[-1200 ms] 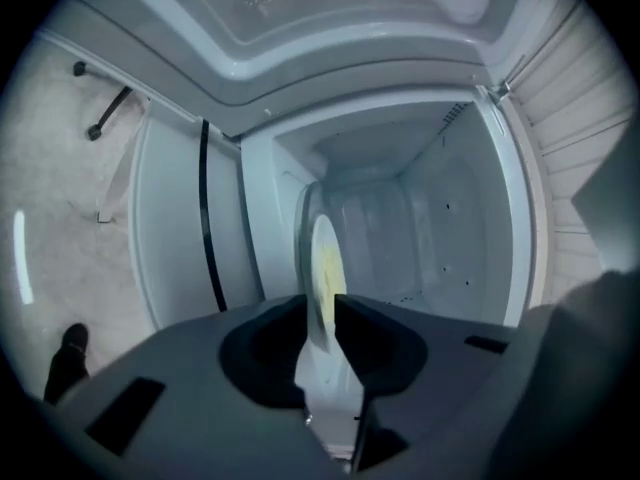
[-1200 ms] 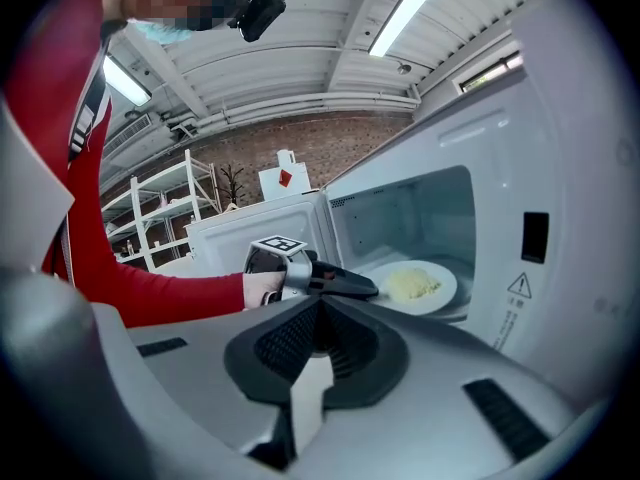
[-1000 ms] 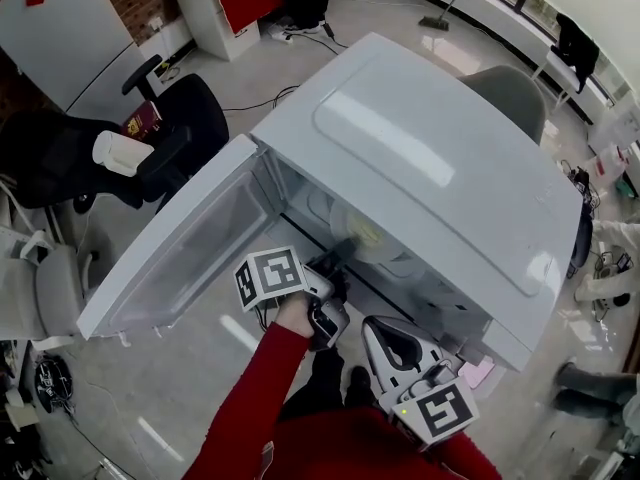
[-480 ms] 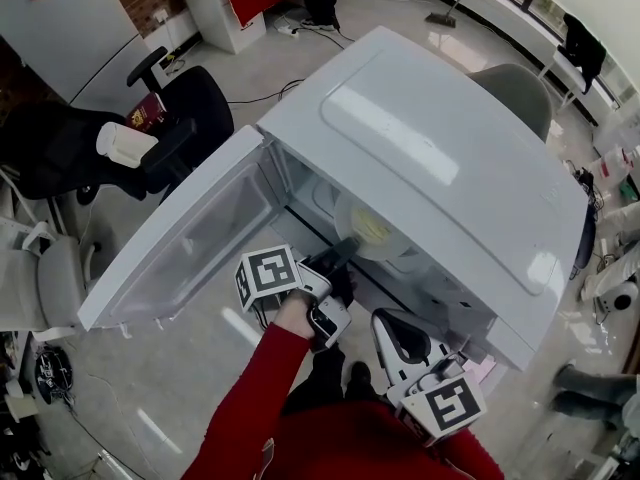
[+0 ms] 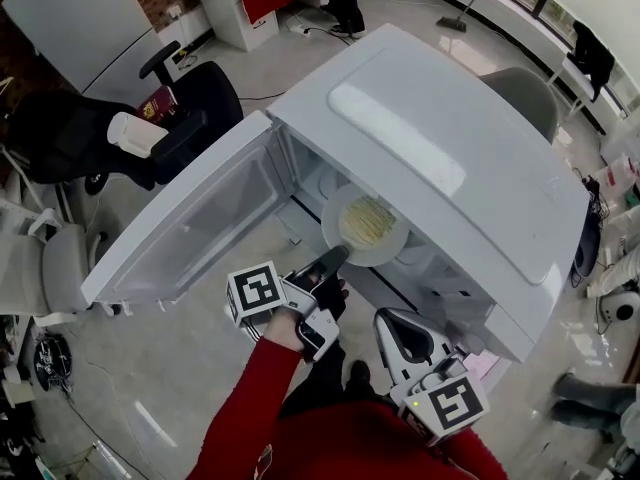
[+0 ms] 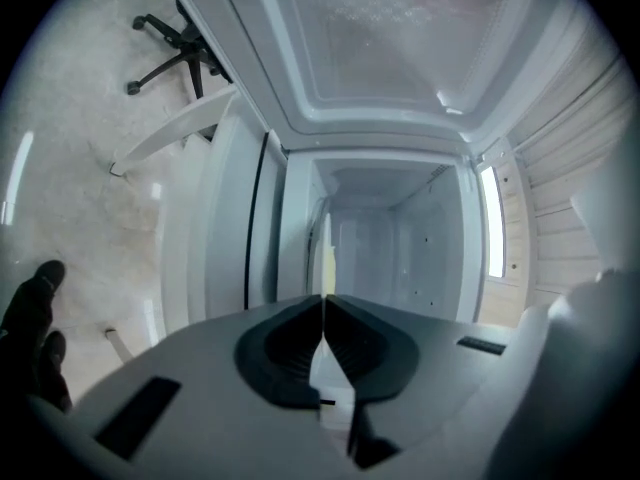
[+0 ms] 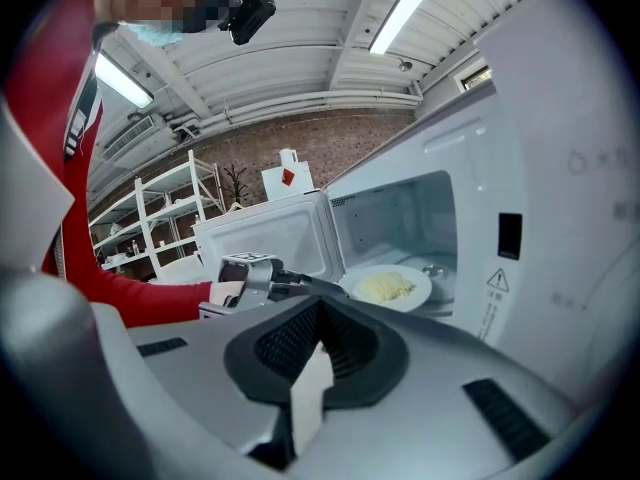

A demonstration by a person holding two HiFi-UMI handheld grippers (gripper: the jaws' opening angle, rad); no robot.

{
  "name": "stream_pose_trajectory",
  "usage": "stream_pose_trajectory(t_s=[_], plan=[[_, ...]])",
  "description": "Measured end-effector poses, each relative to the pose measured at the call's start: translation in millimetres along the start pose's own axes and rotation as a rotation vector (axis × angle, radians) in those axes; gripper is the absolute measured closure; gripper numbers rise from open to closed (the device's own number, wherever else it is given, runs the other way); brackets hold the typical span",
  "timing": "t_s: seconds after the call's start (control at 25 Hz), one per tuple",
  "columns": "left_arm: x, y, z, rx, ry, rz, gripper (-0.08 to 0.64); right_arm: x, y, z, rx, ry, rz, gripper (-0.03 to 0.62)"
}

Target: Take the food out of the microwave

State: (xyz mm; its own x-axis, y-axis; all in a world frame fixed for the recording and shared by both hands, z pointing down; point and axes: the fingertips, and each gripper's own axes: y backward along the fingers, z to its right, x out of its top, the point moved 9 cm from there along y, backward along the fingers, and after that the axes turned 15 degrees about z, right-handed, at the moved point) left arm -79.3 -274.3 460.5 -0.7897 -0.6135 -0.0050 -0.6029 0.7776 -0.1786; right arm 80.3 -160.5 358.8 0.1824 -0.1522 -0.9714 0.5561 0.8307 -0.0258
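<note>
While the right gripper [image 7: 320, 313] is closed empty, left gripper [image 5: 338, 255] jaws clamp the plate [image 5: 392, 246].

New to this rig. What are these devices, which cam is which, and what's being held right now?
There is no robot here. A person holds a two-finger gripper in each hand, and the cubes with square markers are part of those grippers.

The top-down picture comes from a camera on the person's head. The other two come from cameras that ride on each gripper and look along its fingers.

In front stands a white microwave with its door swung open. The left gripper is shut on the rim of a white plate that carries pale yellow food, at the microwave's opening. In the left gripper view the plate shows edge-on between the fingers.

The right gripper is shut on nothing and sits close to the person's body, clear of the microwave.
</note>
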Motion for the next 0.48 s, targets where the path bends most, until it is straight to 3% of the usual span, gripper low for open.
stream_pose_trajectory(t_s=[0.16, 0.48], plan=[[-6, 21, 1, -0.077, 0.032, 0.052, 0.541, -4, 13, -5, 0.015, -0.018, -0.052, 0.583], [-25, 85, 8, -0.116, 0.008, 0.153, 0.541, -8, 44, -25, 0.095, -0.018, -0.069, 0.583]])
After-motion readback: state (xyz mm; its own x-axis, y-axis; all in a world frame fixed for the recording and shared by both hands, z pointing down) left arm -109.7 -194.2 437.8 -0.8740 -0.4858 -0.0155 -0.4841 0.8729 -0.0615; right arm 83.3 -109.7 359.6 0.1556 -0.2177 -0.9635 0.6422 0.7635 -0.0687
